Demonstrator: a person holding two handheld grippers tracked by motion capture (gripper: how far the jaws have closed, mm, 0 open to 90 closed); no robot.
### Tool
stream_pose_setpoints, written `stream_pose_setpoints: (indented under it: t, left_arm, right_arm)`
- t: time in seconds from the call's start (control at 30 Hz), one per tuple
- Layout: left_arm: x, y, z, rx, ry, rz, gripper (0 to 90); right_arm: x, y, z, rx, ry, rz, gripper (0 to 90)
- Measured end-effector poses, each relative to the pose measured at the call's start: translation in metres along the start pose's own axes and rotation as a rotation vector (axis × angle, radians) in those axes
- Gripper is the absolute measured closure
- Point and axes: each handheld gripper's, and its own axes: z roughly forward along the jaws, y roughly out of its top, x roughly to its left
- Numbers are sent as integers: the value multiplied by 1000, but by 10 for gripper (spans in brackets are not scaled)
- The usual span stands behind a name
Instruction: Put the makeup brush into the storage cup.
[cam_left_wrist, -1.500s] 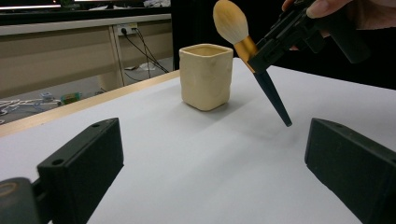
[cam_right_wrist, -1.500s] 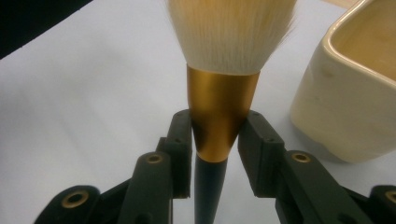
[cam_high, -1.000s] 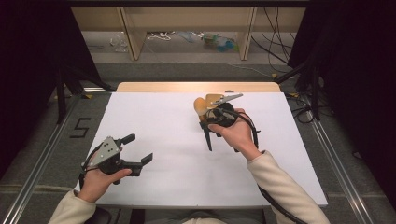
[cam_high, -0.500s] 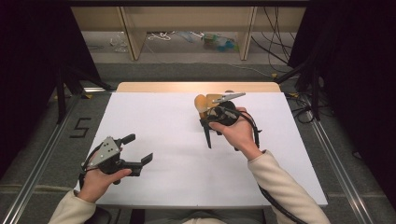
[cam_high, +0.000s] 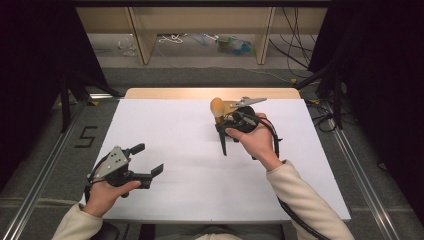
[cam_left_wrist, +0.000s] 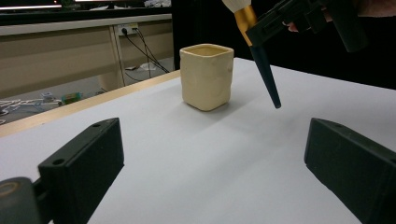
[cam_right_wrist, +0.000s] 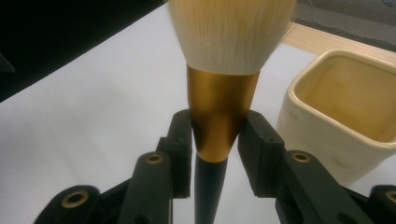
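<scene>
A makeup brush (cam_right_wrist: 219, 116) with a gold collar, pale bristles and a dark tapered handle (cam_left_wrist: 266, 74) is held upright above the white table. My right gripper (cam_right_wrist: 215, 140) is shut on its gold collar, bristles up, handle tip pointing down. In the high view the right gripper (cam_high: 235, 122) hangs over the far middle of the table with the brush (cam_high: 218, 107) in it. A cream square ceramic cup (cam_left_wrist: 206, 77) stands just beside the brush, also seen as the cup (cam_right_wrist: 345, 121) at right. My left gripper (cam_high: 145, 160) rests low at the near left, jaws open and empty, fingers (cam_left_wrist: 84, 158) wide apart.
The white sheet (cam_high: 175, 130) covers the table, with a wooden strip (cam_high: 165, 93) along its far edge. Metal rails (cam_high: 45, 170) run along both sides. Shelving with loose cables stands beyond the table's far side.
</scene>
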Motion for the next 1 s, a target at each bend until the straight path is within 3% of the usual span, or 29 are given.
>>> stream_pose_setpoints:
  t: [1.0]
  left_arm:
    - [0,0,0,2,0,2,44]
  right_arm:
    - [-3,7,-10,-53,0,5,670]
